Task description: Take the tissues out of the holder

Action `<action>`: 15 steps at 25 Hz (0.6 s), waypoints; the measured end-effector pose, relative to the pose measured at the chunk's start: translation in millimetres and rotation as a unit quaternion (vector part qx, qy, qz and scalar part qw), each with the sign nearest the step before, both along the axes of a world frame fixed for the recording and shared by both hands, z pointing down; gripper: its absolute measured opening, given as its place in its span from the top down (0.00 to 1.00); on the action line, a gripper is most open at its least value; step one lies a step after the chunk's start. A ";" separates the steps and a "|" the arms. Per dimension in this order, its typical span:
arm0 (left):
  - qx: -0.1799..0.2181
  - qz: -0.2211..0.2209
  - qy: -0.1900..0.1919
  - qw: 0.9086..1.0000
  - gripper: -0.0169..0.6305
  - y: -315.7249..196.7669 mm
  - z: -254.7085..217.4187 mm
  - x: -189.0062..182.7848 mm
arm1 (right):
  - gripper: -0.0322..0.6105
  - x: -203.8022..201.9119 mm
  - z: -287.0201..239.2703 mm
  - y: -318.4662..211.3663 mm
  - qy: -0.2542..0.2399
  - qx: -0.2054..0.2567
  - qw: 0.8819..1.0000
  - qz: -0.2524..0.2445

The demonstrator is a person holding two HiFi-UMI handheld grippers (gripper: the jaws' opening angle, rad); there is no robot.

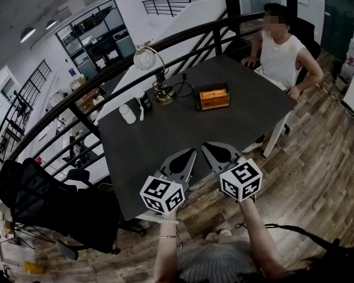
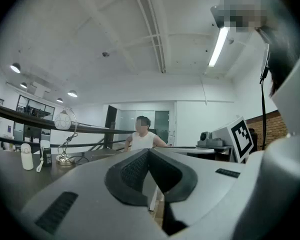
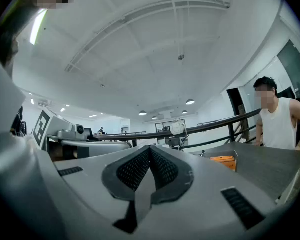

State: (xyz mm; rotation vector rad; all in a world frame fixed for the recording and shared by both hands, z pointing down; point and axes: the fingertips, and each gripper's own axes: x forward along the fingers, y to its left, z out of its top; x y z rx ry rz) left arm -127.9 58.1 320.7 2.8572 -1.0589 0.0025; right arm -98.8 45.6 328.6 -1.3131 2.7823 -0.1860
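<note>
An orange tissue holder (image 1: pixel 215 97) sits on the far part of the dark table (image 1: pixel 183 128), and shows small and orange in the right gripper view (image 3: pixel 223 160). Both grippers hover over the table's near edge, well short of the holder. My left gripper (image 1: pixel 189 152) is shut and empty; its jaws meet at the tip (image 2: pixel 149 151). My right gripper (image 1: pixel 209 147) is also shut and empty, its jaws meeting (image 3: pixel 150 149) and tilted upward toward the ceiling.
A person in a white top (image 1: pixel 281 55) sits at the table's far right corner. A globe lamp (image 1: pixel 153 69), a white bottle (image 1: pixel 127 113) and a dark bottle (image 1: pixel 144 102) stand at the far left. A black railing (image 1: pixel 106 81) runs behind; a black chair (image 1: pixel 41 205) stands left.
</note>
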 end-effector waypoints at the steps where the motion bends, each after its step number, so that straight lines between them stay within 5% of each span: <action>1: 0.001 0.001 0.000 1.000 0.96 -0.7 -0.1 1.7 | 0.93 0.9 -0.1 -0.9 0.001 0.001 1.000 0.000; 15: -0.001 -0.003 -0.003 1.000 0.96 -8.6 2.4 16.0 | 0.93 16.0 3.7 -10.1 0.003 -0.001 1.000 0.000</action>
